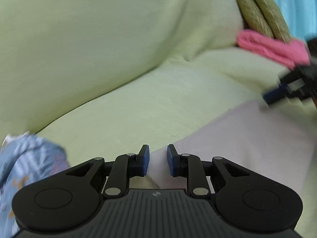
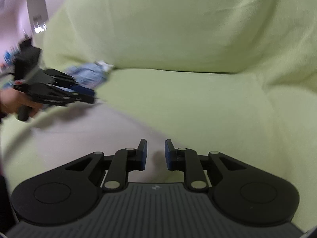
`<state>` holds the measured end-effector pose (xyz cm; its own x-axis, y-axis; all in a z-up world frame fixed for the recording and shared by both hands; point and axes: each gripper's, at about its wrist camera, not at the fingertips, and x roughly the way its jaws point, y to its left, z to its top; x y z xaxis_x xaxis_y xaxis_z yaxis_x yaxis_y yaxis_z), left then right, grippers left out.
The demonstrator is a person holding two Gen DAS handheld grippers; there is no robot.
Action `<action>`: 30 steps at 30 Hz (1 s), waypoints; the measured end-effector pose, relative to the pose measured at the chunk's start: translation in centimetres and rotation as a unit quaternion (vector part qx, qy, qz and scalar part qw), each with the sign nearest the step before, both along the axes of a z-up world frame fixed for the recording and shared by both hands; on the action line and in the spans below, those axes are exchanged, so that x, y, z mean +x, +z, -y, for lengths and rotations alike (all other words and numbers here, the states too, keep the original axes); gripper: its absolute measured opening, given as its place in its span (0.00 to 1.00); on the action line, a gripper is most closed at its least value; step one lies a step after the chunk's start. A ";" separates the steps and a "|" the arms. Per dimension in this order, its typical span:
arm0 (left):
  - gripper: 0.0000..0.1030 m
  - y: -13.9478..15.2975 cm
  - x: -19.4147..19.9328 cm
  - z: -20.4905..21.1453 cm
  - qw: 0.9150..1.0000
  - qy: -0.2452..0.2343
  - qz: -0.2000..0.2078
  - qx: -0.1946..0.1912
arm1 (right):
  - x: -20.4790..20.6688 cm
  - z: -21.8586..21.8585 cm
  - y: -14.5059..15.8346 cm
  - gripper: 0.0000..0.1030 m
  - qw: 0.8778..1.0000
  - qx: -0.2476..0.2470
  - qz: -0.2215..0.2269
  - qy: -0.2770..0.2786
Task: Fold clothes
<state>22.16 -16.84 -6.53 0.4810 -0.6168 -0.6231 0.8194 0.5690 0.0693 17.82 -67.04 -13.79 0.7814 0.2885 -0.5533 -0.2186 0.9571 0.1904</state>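
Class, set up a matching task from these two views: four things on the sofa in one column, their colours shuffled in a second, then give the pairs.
Things:
1. sofa cover
2. folded cloth
3. flat garment
4. crumpled garment

Colours:
A. pink
B. blue patterned
C. pale green
D. pale lilac

Pairs: 1-C, 2-A, 3-D, 4-B

A flat garment [image 1: 247,138] is lying on the sofa seat [image 1: 158,99], between a crumpled garment [image 1: 29,162] (left) and folded clothes [image 1: 267,47] beside cushions [image 1: 261,11], right.
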 end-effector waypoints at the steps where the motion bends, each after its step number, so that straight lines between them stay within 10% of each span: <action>1: 0.24 0.3 -0.6 -0.7 1.000 0.006 -0.005 -0.013 | -0.8 -0.7 0.0 0.19 1.000 0.010 0.000 0.007; 11: 0.51 -0.8 -6.1 -5.7 0.992 0.064 -0.101 -0.046 | -7.6 -2.9 -1.3 0.23 0.999 0.032 -0.035 -0.017; 14: 0.43 -1.8 -6.6 -6.4 0.989 0.071 -0.122 -0.051 | -8.3 -2.7 -0.8 0.24 0.998 0.045 -0.035 -0.029; 18: 0.00 -2.1 -6.9 -6.7 0.987 0.063 -0.133 -0.069 | -8.2 -2.8 -1.2 0.26 0.995 0.074 -0.040 -0.053; 30: 0.00 -2.5 -6.7 -9.9 0.978 0.109 -0.144 -0.102 | -8.2 -2.2 -1.9 0.32 0.985 0.133 -0.051 -0.100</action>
